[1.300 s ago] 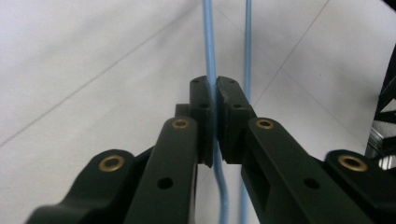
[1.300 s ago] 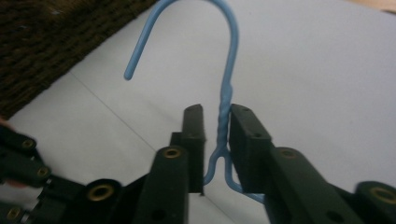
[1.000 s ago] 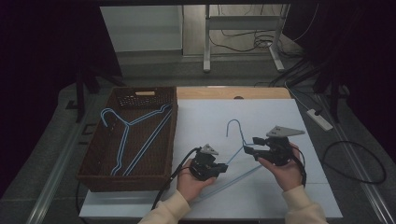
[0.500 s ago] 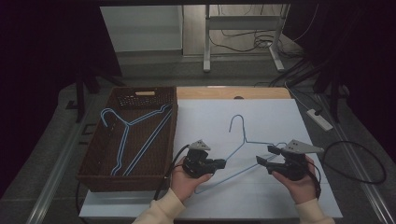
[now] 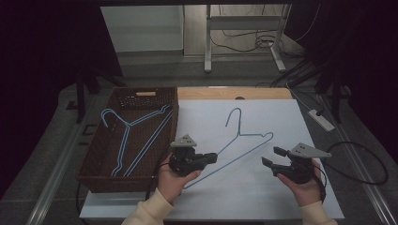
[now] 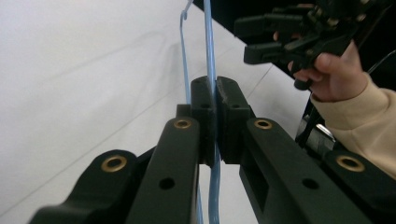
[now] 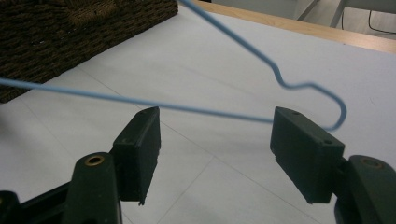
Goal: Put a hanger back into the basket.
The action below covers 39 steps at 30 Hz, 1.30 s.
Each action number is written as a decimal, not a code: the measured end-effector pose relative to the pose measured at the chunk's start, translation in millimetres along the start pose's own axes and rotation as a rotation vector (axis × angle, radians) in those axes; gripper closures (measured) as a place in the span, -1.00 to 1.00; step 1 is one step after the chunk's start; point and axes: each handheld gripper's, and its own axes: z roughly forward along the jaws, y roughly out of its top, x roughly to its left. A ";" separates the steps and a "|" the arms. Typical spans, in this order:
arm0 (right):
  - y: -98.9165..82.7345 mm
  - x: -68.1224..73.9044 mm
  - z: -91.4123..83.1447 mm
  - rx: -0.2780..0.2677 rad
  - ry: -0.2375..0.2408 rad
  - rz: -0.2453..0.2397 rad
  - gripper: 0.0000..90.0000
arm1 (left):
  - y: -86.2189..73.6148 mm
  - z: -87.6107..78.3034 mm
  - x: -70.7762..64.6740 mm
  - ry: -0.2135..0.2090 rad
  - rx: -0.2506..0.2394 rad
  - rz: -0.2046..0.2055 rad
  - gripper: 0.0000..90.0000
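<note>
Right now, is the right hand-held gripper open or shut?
Open: the right hand-held gripper has its jaws spread wide apart, just opened, with the blue hanger wire beyond them, untouched.

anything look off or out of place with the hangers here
Nothing looks damaged or spilled. One blue hanger is out on the white table, clamped by the left gripper, while the right gripper stands open beside it. Another hanger lies neatly in the basket.

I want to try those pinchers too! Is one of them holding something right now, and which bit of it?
Yes. The left gripper is shut on the blue wire hanger, pinching its long bottom wire. The right gripper is open, holding nothing.
</note>
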 end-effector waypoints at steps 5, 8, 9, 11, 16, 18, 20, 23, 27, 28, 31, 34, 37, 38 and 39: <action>-1.7 -0.2 1.3 0.006 0.000 0.000 -0.24 | 5.3 -19.4 -0.5 0.010 -0.037 0.010 0.92; -2.4 -0.7 1.7 0.010 0.002 -0.001 -0.24 | 7.7 -31.7 0.6 0.015 -0.065 0.008 0.92; -2.8 -1.3 2.0 0.013 0.002 -0.001 -0.25 | 8.4 -35.9 1.1 0.015 -0.072 0.007 0.92; -3.8 -2.1 2.7 0.019 0.002 0.004 -0.25 | 10.1 -47.9 3.3 0.013 -0.098 0.001 0.92; -6.6 -4.4 5.8 0.042 0.000 0.008 -0.27 | 14.6 -90.1 10.5 0.032 -0.181 -0.009 0.92; -7.3 -4.7 6.8 0.044 0.001 0.010 -0.28 | 15.2 -109.8 15.2 0.058 -0.219 -0.016 0.92; -7.5 -4.8 7.1 0.050 0.000 0.008 -0.28 | 15.2 -119.1 18.0 0.068 -0.233 -0.017 0.92; -8.2 -4.9 8.6 0.059 -0.001 0.003 -0.28 | 13.1 -144.1 26.1 0.101 -0.276 -0.036 0.92; -8.7 -4.4 10.4 0.072 -0.002 -0.001 -0.28 | 6.0 -175.9 41.0 0.166 -0.313 -0.062 0.92; -8.7 -4.4 10.4 0.072 -0.002 -0.001 -0.28 | 3.3 -184.1 46.1 0.188 -0.320 -0.069 0.92; -9.3 -4.2 12.3 0.081 0.000 -0.001 -0.28 | -3.7 -201.9 59.1 0.244 -0.329 -0.090 0.92; -9.6 -4.0 13.7 0.087 0.003 0.000 -0.28 | -10.7 -215.0 72.0 0.298 -0.334 -0.112 0.92; -10.1 -3.9 15.2 0.094 0.005 -0.003 -0.29 | -15.8 -221.9 82.4 0.340 -0.326 -0.129 0.92; -10.2 -3.9 15.6 0.096 0.006 -0.003 -0.29 | -17.7 -223.8 87.0 0.349 -0.323 -0.142 0.92; -10.5 -4.1 16.2 0.101 0.005 -0.002 -0.29 | -20.5 -225.9 94.0 0.363 -0.310 -0.155 0.92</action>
